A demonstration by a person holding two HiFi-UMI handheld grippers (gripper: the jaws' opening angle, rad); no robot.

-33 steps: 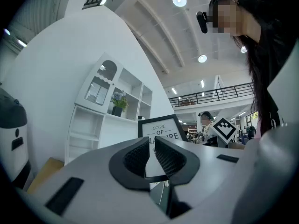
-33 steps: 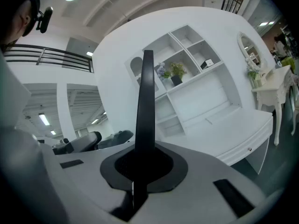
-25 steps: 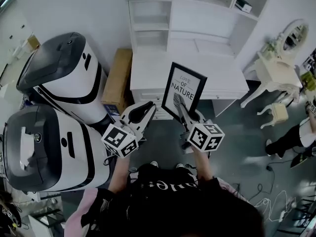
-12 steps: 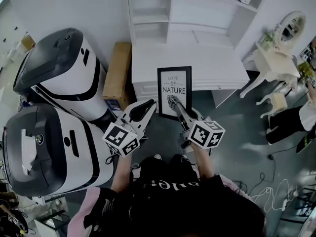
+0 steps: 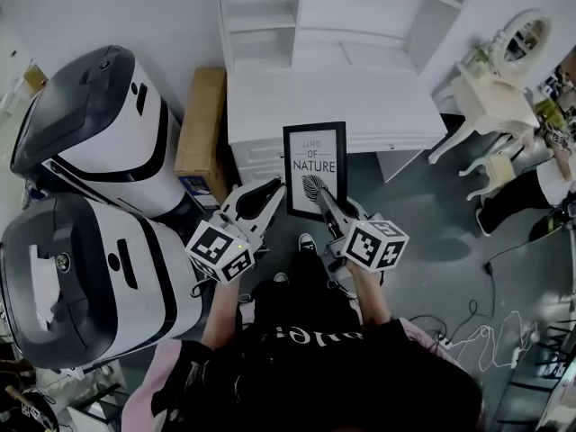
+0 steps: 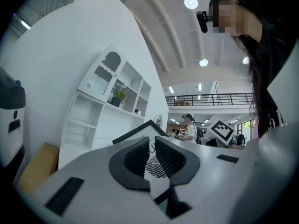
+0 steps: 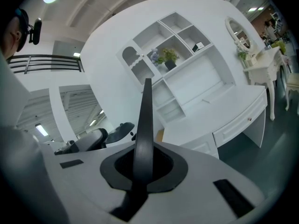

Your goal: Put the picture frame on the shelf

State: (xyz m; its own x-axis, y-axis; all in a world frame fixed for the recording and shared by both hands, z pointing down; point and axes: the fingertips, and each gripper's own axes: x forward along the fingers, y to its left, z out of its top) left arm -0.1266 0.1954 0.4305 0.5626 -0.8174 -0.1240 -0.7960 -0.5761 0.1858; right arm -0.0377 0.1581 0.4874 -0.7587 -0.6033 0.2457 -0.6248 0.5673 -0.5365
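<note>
The black picture frame [image 5: 315, 165] with the print "LOVE OF NATURE" stands upright in the air in front of the white desk and shelf unit [image 5: 315, 25]. My right gripper [image 5: 322, 196] is shut on its lower right edge. In the right gripper view the frame [image 7: 145, 125] runs edge-on between the pads. My left gripper [image 5: 274, 190] hovers just left of the frame's lower left corner, jaws nearly together with nothing between them. The left gripper view shows the frame [image 6: 148, 130] behind the narrow slit of my left gripper [image 6: 149, 146].
Two large white-and-dark machines [image 5: 90, 133] [image 5: 81, 286] fill the left side. A cardboard box [image 5: 200, 124] leans beside the desk. A white vanity table [image 5: 490, 106] and a person [image 5: 531, 192] are at the right. Cables [image 5: 477, 340] lie on the floor.
The frame has turned from tilted to square and upright in my right gripper. Both grippers have sunk a little; the left stays beside the frame.
</note>
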